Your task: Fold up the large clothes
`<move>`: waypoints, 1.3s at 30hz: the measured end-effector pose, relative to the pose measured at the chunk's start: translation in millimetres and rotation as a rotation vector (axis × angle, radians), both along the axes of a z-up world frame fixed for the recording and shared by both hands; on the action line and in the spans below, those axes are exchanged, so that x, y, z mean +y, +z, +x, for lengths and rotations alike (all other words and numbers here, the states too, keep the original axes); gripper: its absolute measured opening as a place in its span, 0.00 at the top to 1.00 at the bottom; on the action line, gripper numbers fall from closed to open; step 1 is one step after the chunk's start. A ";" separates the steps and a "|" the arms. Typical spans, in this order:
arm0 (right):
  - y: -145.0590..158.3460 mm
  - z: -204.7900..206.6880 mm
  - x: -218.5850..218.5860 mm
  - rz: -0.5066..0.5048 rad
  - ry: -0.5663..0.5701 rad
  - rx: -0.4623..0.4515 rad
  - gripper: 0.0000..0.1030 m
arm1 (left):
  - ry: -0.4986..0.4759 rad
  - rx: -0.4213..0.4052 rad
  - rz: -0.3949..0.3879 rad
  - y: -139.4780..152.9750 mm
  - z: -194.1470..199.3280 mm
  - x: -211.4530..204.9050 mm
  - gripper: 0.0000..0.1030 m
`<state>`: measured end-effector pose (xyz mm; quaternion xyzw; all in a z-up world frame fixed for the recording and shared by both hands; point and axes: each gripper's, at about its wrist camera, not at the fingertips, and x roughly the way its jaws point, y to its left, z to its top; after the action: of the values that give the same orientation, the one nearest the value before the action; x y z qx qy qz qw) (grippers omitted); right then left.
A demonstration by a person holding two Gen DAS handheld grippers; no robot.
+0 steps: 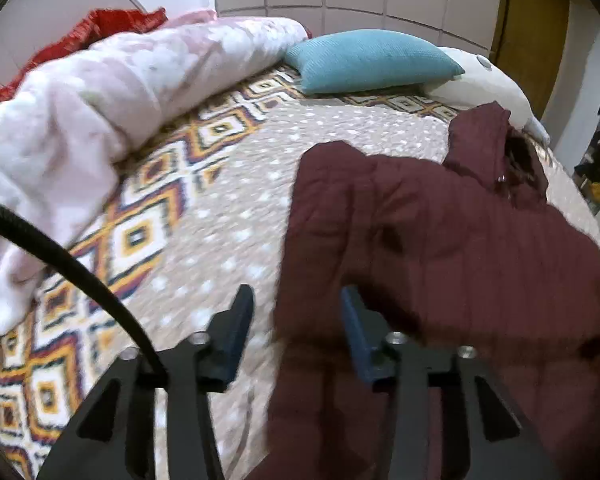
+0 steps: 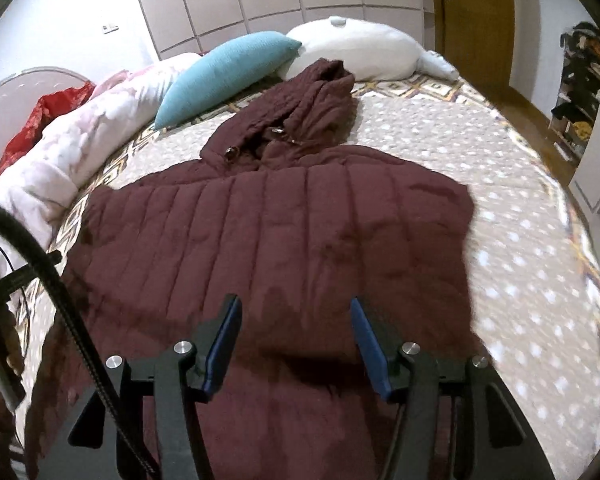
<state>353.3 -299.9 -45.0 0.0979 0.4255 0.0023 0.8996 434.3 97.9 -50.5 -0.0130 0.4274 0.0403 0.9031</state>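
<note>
Both tongs, left (image 1: 296,316) and right (image 2: 296,328), gape wide, holding nothing. Ahead of them a maroon quilted jacket (image 2: 284,232) lies spread flat on the bed (image 2: 520,264), hood farthest away. It looks puffy, soft, probably slippery; pinch its hem or side edges.

Bed (image 2: 520,240): grey-beige spread with white dots, diamond-pattern border. Lying on it: maroon quilted hooded jacket (image 2: 280,220), spread flat (hood toward the pillows); teal cushion (image 2: 224,76); white pillow (image 2: 364,52); bunched pink-white duvet (image 1: 112,92); red fabric (image 1: 100,24) at the far edge.
</note>
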 end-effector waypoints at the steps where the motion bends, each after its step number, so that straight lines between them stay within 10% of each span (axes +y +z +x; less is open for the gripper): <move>1: 2.5 -10.8 -1.3 -0.017 0.004 -0.002 0.41 | 0.006 -0.004 0.013 0.0 -9.3 1.4 0.47; 11: 70.0 -7.5 -13.2 -0.106 -0.042 -0.037 0.41 | -0.075 -0.047 -0.043 -12.8 -55.4 -42.6 0.33; 22: 196.7 106.9 -10.9 -0.255 -0.135 -0.139 0.33 | -0.016 -0.033 -0.046 -59.7 -31.6 -70.1 0.29; 27: 155.0 177.9 -7.9 -0.133 -0.156 -0.087 0.33 | -0.030 -0.037 0.082 -66.3 -31.9 -91.0 0.22; 39: -8.6 303.5 10.9 0.126 -0.141 0.060 0.34 | -0.043 -0.041 0.001 -67.2 -28.8 -85.2 0.17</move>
<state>656.8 -289.0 -53.6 0.1838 0.4432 -0.0371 0.8766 405.5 12.7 -117.7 -0.0043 0.4087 0.0210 0.9124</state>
